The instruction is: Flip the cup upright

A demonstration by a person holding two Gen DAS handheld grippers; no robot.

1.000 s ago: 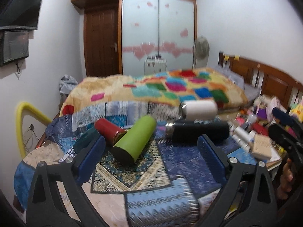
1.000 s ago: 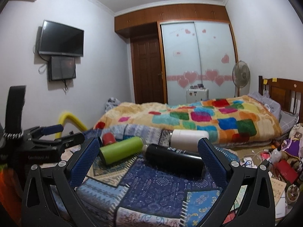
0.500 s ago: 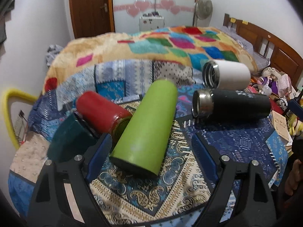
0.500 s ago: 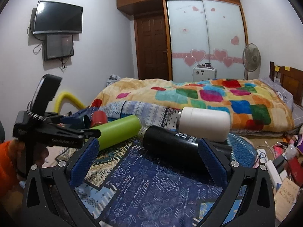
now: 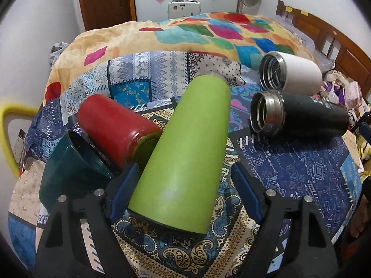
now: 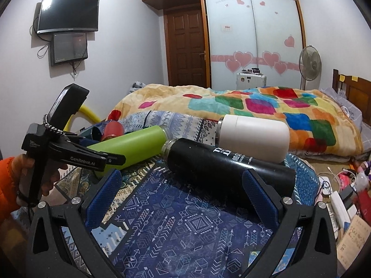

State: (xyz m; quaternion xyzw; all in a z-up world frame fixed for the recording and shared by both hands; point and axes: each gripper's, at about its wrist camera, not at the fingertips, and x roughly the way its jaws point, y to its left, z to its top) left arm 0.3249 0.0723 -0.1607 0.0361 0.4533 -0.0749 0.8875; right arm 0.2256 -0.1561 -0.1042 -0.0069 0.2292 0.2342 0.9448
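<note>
Black cup [image 6: 228,170], white lettering possibly Chinese, "GenRobot.AI" on left gripper [image 6: 110,159]

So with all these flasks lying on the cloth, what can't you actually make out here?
- Red flask mouth: left wrist view, hidden behind the green flask.
- Teal cup: its lower side is hidden by the left gripper frame; in the right wrist view it is barely visible.
- Black flask lettering: right wrist view, too small and curved away to read.
- Green flask's mouth: faces away in the left wrist view.
</note>
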